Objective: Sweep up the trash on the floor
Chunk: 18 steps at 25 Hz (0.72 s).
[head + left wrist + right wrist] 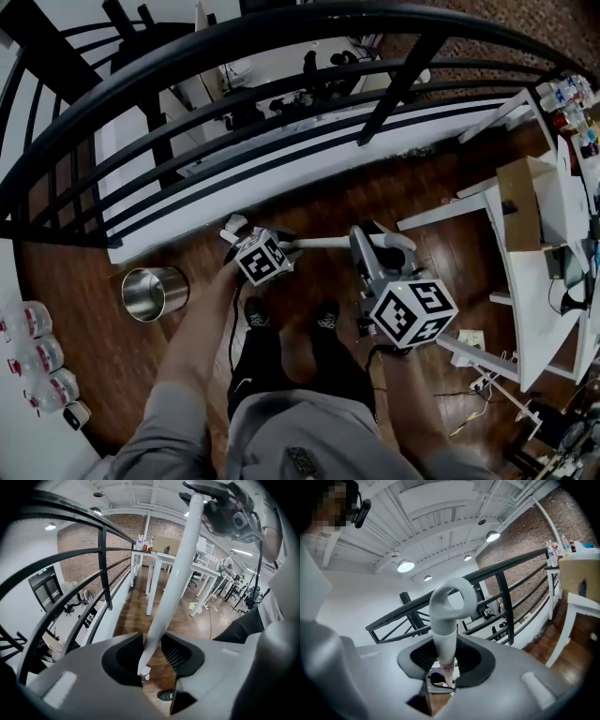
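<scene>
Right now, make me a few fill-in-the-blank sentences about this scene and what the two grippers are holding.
The right gripper is shut on a white handle ending in a ____.
The left gripper grips a long white ____.
The shiny metal bin stands on the floor at the person's ____ side.
The railing is coloured ____.
Missing words: loop; pole; left; black.

Held forward, left gripper [152, 652] and right gripper [445, 660], jaws both clamped.

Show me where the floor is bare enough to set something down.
Bare wood: between the railing base and the white table, and between the metal bin and the bottles. Crowded: cables beside that table.
</scene>
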Available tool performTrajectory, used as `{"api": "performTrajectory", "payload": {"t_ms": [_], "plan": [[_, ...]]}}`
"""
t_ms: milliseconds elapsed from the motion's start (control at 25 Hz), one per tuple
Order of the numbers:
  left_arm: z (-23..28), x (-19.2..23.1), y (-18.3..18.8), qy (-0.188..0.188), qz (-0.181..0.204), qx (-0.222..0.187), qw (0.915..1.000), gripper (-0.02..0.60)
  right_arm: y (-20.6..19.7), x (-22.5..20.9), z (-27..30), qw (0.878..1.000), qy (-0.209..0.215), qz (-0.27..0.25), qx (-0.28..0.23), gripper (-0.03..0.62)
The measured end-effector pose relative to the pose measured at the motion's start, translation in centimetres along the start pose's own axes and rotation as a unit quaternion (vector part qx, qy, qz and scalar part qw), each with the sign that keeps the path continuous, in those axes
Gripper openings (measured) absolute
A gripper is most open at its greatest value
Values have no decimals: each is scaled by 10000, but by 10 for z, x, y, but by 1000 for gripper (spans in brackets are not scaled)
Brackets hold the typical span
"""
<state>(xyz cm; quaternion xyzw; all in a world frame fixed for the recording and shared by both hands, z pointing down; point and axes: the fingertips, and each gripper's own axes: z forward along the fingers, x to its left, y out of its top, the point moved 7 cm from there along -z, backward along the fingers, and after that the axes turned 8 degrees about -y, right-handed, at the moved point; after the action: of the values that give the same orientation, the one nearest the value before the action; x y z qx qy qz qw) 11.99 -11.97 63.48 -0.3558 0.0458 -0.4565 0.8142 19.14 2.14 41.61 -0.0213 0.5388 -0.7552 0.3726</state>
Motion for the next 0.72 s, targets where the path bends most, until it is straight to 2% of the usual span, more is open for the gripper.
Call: {"api": "performTrajectory", "payload": {"t_ms": [160, 360, 560, 720], "plan": [[-15, -6, 52, 477, -131, -81, 9987, 121, 48, -9, -12, 9976, 508, -339, -338, 91], [-14, -4, 100, 974, -462, -531, 9928, 122, 95, -28, -16, 9921, 891, -704, -528, 90], [-3, 8, 117, 1018, -788, -1003, 9866, 121, 115, -25, 3, 9888, 893, -1085, -495, 89], [12, 30, 115, 856, -1041, -1272, 9827, 121, 120, -27, 40, 9871, 867, -1308, -327, 89]]}}
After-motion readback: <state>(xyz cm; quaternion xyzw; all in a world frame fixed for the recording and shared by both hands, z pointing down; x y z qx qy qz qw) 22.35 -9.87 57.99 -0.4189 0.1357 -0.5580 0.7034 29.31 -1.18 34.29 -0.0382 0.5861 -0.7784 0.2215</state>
